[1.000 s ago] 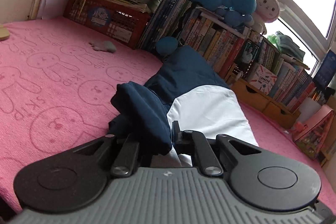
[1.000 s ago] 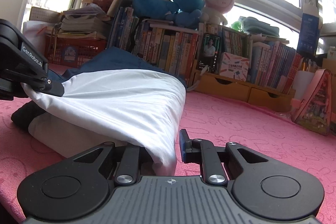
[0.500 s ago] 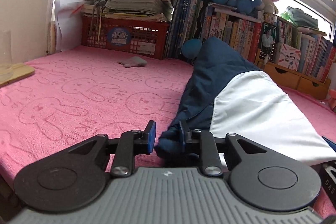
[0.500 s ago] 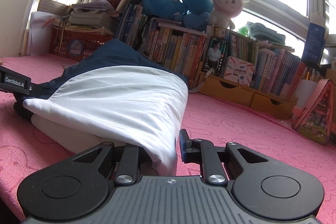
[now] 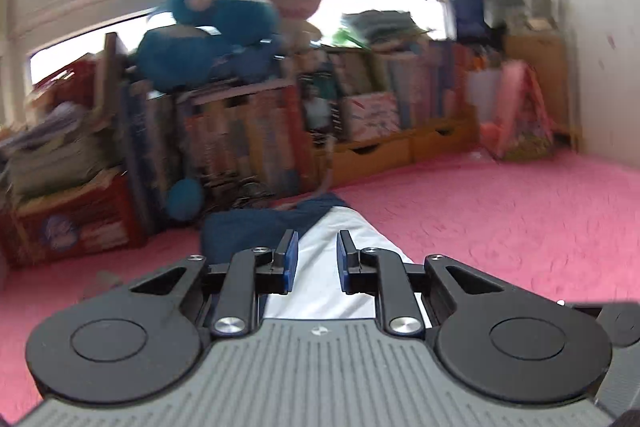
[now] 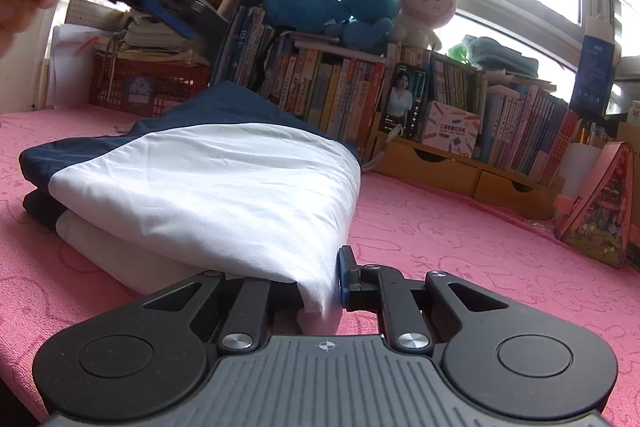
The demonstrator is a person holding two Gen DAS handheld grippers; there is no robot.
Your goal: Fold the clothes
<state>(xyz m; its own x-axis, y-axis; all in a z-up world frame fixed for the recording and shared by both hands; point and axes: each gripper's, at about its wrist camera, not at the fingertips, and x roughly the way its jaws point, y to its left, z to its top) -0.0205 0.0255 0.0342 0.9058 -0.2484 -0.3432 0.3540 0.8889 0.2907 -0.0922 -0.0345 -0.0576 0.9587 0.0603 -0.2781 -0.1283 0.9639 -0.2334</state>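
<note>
A folded navy and white garment [image 6: 208, 183] lies on the pink towel-covered surface [image 6: 460, 227]. My right gripper [image 6: 320, 283] is low at its near right corner, with white cloth between its jaws; its left finger is hidden under the cloth. My left gripper [image 5: 313, 259] is open and empty, lifted above the garment [image 5: 336, 247], which lies below and ahead of it. In the right wrist view the left gripper [image 6: 168, 7] hangs at the upper left, held by a hand.
Bookshelves [image 6: 360, 95] with plush toys [image 6: 340, 7] line the back. A red crate [image 6: 148, 87] with papers stands at the back left, wooden drawers [image 6: 460, 167] and a pink triangular case [image 6: 600, 203] at the right. A wall rises at the far right [image 5: 600, 47].
My left gripper let go of the navy fold, opened, and lifted up and swung right over the garment. My right gripper stayed at the white corner.
</note>
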